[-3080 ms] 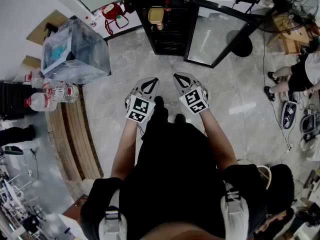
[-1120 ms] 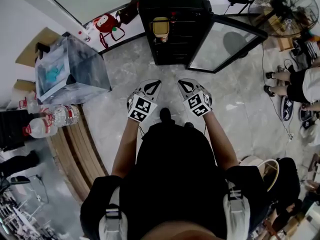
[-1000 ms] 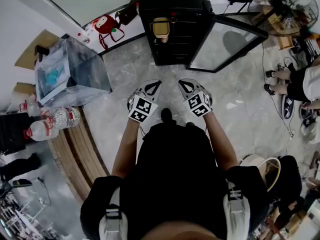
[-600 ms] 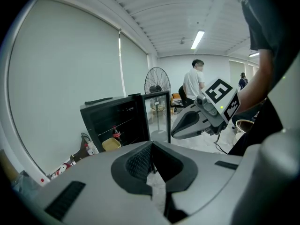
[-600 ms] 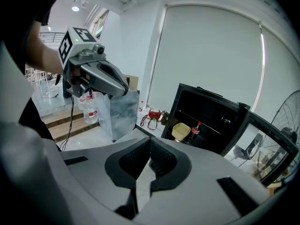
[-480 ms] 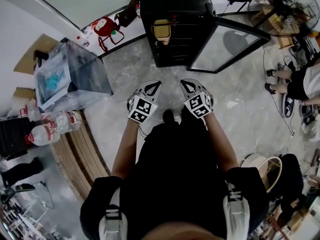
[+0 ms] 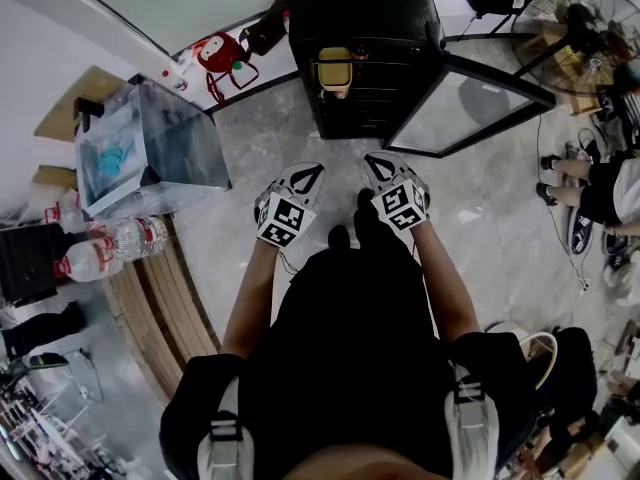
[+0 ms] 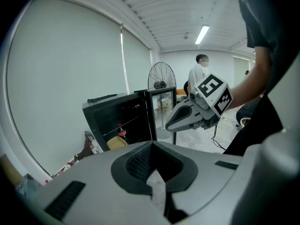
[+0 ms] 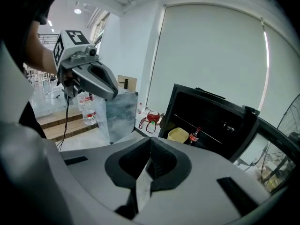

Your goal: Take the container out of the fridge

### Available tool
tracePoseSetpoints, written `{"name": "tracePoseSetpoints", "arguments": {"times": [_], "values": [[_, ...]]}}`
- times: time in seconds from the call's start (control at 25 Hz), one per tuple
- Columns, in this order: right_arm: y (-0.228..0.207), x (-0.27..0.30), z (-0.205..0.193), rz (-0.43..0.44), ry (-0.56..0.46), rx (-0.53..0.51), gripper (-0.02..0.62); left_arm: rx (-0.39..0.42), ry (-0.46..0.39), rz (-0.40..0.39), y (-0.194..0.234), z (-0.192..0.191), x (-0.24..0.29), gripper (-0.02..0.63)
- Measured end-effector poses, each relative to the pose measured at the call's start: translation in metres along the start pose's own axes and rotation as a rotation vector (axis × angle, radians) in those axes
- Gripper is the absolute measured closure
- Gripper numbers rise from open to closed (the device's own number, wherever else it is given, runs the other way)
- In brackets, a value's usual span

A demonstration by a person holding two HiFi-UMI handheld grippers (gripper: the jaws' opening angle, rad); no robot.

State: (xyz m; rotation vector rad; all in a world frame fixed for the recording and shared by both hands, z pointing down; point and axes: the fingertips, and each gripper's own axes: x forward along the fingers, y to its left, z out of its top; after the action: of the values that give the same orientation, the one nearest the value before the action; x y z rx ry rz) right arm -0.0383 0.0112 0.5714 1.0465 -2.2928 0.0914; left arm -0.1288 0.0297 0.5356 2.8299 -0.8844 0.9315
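A pale yellow container (image 7: 334, 68) sits on a shelf inside a black fridge (image 7: 365, 13) at the top centre of the head view. It looks like a small lidded plastic box with rounded corners, matte and opaque, so its contents cannot be seen. It is probably light and stiff with smooth, slightly slippery walls. The safest hold is likely across two opposite side walls just under the lid rim. A small cola bottle (image 9: 194, 136) stands just beside it on the shelf. The fridge's glass door (image 7: 470, 108) hangs open toward the upper right. In the middle of the frame, well apart from the fridge, the left gripper (image 7: 305, 171) and right gripper (image 7: 378, 162) point toward it. Each has its jaws pressed together with nothing between them.
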Motion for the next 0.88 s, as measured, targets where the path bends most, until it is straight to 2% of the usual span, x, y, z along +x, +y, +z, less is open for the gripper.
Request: {"name": "tracePoseSetpoints", "arguments": {"times": [0.44, 0.88], "values": [[-0.029, 0.031, 0.001, 0.100, 0.000, -0.010, 0.595, -0.037, 0.027, 0.032, 0.031, 0.015, 0.040, 0.586], [-0.073, 0.059, 0.000, 0.159, -0.012, -0.021, 0.595, -0.073, 0.077, 0.070, 0.054, 0.017, 0.081, 0.586]]}}
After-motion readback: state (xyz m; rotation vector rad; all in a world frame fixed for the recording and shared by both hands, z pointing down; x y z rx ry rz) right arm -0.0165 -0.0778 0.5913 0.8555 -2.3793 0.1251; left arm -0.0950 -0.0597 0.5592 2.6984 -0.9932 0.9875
